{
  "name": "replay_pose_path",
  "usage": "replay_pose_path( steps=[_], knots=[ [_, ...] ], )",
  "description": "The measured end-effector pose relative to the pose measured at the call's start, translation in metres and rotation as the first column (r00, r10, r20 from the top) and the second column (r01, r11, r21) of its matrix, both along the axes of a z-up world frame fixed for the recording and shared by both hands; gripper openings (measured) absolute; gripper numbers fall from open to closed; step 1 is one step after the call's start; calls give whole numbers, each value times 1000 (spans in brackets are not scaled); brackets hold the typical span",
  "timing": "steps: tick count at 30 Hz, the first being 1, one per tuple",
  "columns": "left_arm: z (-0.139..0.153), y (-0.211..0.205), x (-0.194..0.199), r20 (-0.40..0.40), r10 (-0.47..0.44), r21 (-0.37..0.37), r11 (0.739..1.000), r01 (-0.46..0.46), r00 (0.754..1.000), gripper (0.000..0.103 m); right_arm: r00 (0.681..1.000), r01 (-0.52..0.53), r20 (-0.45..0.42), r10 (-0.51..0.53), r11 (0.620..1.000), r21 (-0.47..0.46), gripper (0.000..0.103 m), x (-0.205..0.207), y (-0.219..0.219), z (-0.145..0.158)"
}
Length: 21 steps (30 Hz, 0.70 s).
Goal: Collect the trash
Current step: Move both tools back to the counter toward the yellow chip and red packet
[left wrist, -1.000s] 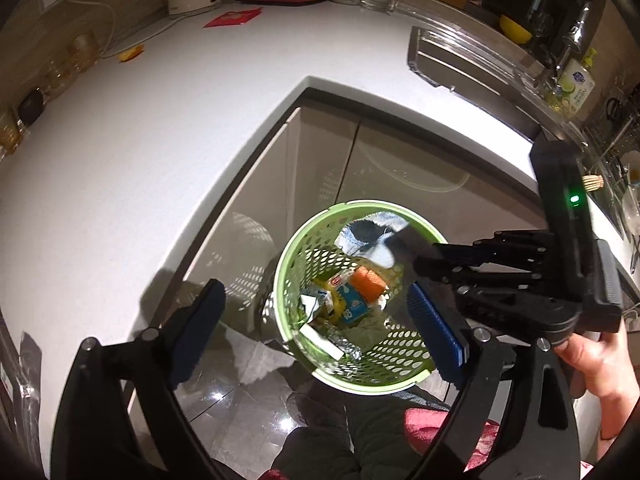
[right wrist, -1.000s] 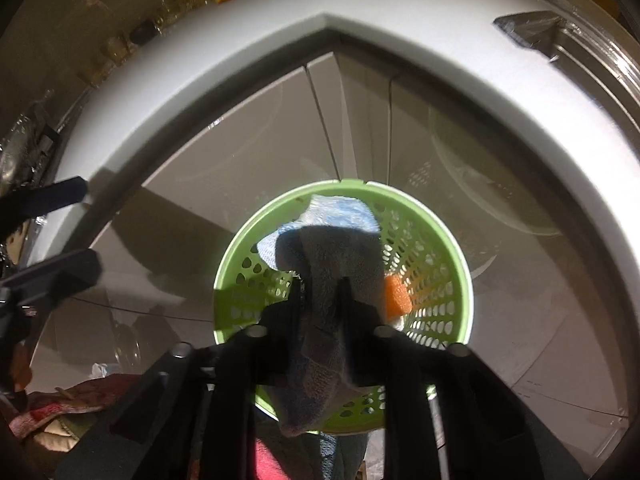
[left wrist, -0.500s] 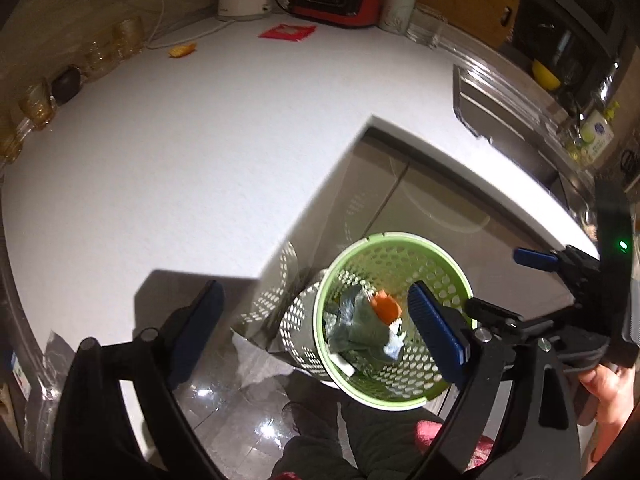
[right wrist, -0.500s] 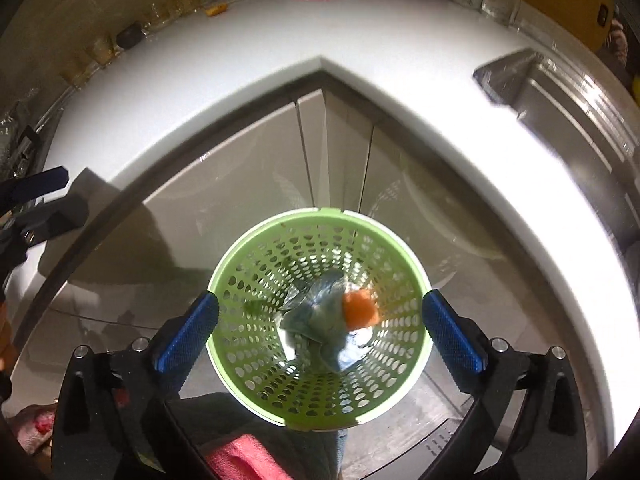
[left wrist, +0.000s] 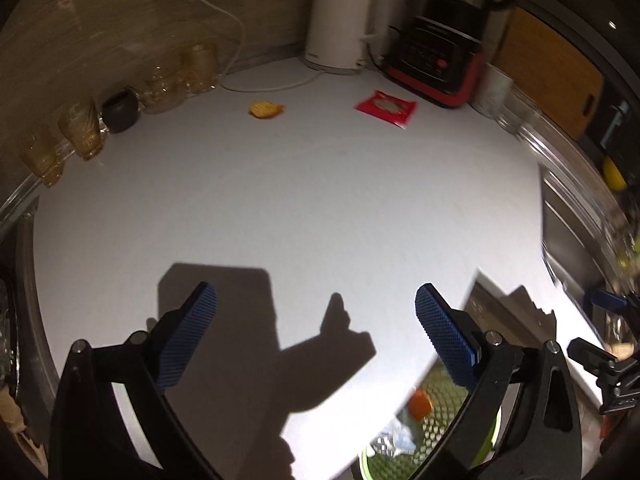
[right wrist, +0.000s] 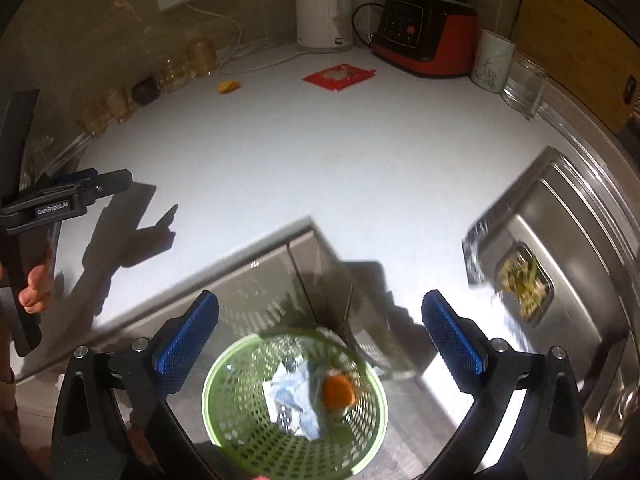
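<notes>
— On the left gripper [right wrist: 86,182], seen from the right wrist, we read "GenRobot.AI"; no other writing is legible to us.

— Noted. Trash, item one: green perforated basket [right wrist: 224,412] on the floor below the white counter [left wrist: 320,208], holding crumpled blue-white paper [right wrist: 294,400] and an orange piece [right wrist: 339,390].

— Item two: red packet [left wrist: 386,109] on the counter, just before the red-and-black blender [left wrist: 438,68]. Item three: small yellow scrap [left wrist: 266,109], left of the packet, near the white kettle [left wrist: 340,20].

— Claws: we log the left as wide, having just been opening, nothing between. The right gripper [right wrist: 318,338] is wide too, empty, above the basket.
</notes>
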<state>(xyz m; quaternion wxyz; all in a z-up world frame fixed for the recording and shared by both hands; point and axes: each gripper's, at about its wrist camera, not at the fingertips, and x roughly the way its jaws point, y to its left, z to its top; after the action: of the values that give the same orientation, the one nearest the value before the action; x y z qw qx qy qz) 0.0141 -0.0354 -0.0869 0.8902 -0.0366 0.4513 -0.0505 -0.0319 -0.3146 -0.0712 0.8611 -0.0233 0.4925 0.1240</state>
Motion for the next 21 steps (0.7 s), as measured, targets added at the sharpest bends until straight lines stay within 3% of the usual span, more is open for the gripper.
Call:
replay_pose_path(
  steps=[6,11,21],
  knots=[
    [-11,5,77,60,69,16,997,-70,996,95,1000,-25,-11,26,998,59,101,87,-7,-6],
    [-28,11,145,70,54,26,998,-56,996,95,998,-60,-12,61,996,66,101,145,-6,-14],
    [-58,25,238,41,0,109,994,-5,999,95,994,-108,-16,110,991,75,101,228,3,-36]
  ],
)
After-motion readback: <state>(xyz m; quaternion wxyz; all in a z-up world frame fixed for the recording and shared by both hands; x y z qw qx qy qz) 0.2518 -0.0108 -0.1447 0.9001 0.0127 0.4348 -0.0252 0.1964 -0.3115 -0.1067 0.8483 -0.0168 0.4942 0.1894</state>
